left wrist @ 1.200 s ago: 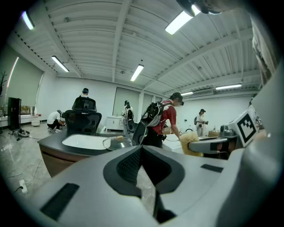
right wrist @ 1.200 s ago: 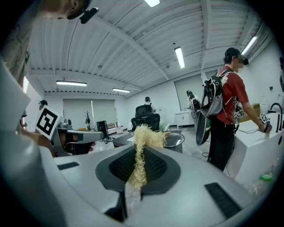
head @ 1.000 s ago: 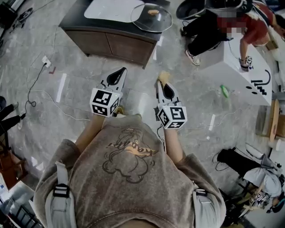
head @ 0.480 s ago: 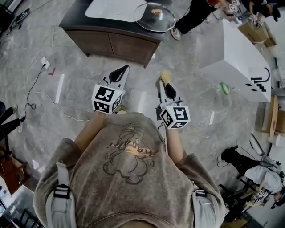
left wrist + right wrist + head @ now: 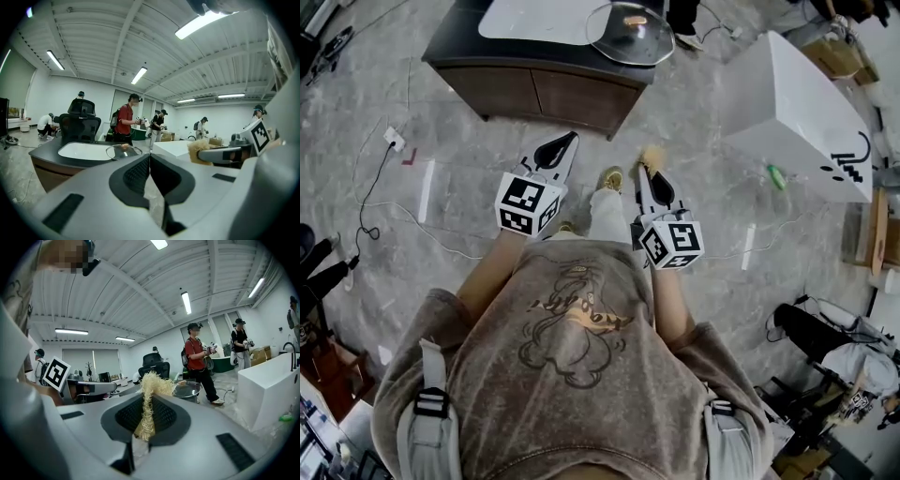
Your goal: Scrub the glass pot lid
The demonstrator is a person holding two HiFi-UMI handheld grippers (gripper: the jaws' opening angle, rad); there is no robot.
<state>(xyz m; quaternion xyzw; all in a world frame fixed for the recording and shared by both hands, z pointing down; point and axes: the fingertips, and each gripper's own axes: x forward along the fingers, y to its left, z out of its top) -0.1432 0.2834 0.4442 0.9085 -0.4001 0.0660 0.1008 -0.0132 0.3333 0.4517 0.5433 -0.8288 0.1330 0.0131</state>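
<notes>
We note glass pot lid [image 5: 630, 34]: clear, round, tan knob [image 5: 633, 19] at ctr, flat on dark counter [image 5: 459, 52]. Left gripper [image 5: 566, 142] jaws together, empty; right gripper [image 5: 648, 169] clamps straw-coloured scrubber [image 5: 652, 155].

One lid [image 5: 623, 36], one scrubber [image 5: 652, 156], two tools [image 5: 569, 140] [image 5: 645, 170]

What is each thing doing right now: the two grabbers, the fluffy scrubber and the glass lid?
left gripper: shut, nothing between its jaws.
right gripper: shut on the scrubber.
scrubber: pinched between the right gripper's jaws, its fluffy tuft sticking out past them.
glass pot lid: lying knob up on the counter, with neither gripper touching it.
</notes>
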